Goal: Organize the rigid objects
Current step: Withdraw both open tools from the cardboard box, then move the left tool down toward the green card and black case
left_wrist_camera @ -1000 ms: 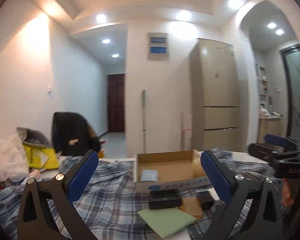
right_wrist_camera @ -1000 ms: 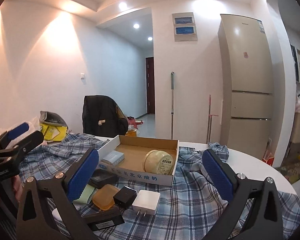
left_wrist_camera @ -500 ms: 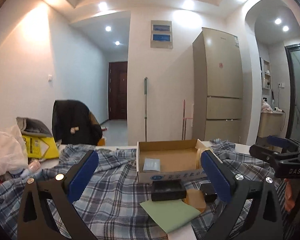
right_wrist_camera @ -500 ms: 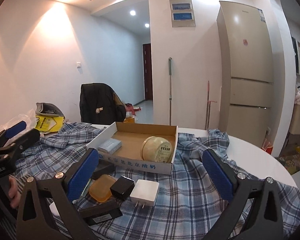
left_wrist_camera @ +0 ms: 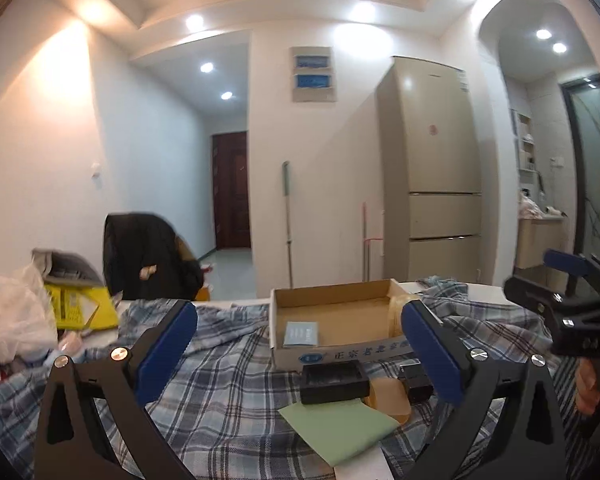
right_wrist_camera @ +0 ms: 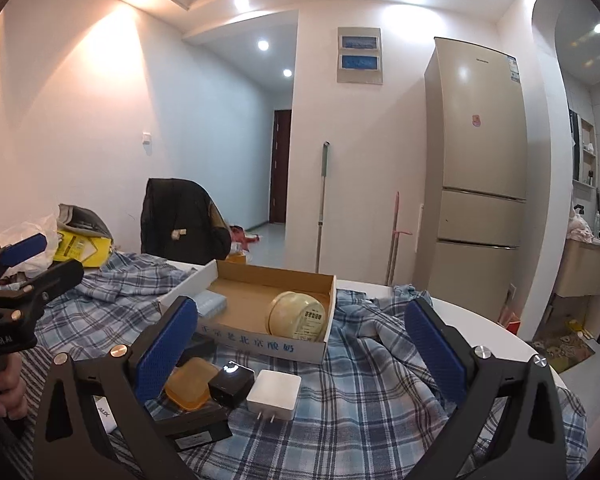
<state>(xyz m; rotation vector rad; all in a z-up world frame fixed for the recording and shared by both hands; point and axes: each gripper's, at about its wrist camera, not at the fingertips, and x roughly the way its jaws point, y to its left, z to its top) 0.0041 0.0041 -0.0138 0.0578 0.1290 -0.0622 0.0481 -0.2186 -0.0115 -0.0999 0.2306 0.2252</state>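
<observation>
A cardboard box (right_wrist_camera: 260,346) sits on a plaid cloth and holds a round cream tin (right_wrist_camera: 298,316) and a small light-blue packet (right_wrist_camera: 211,304). It also shows in the left wrist view (left_wrist_camera: 340,354). In front of it lie a white charger (right_wrist_camera: 274,390), a black charger (right_wrist_camera: 231,382), an amber soap-like block (right_wrist_camera: 190,380), a black box (left_wrist_camera: 334,376) and a green card (left_wrist_camera: 338,426). My left gripper (left_wrist_camera: 300,356) is open and empty. My right gripper (right_wrist_camera: 300,356) is open and empty, above the chargers.
A yellow package (left_wrist_camera: 78,312) and white plastic bag (left_wrist_camera: 10,328) lie at the table's left. A chair with a dark jacket (right_wrist_camera: 180,220) stands behind the table. A fridge (right_wrist_camera: 476,176) and a mop (right_wrist_camera: 322,204) stand by the far wall.
Both grippers have lowered and tilted slightly; the box and small objects sit a little higher and closer in the views. Nothing was grasped.
</observation>
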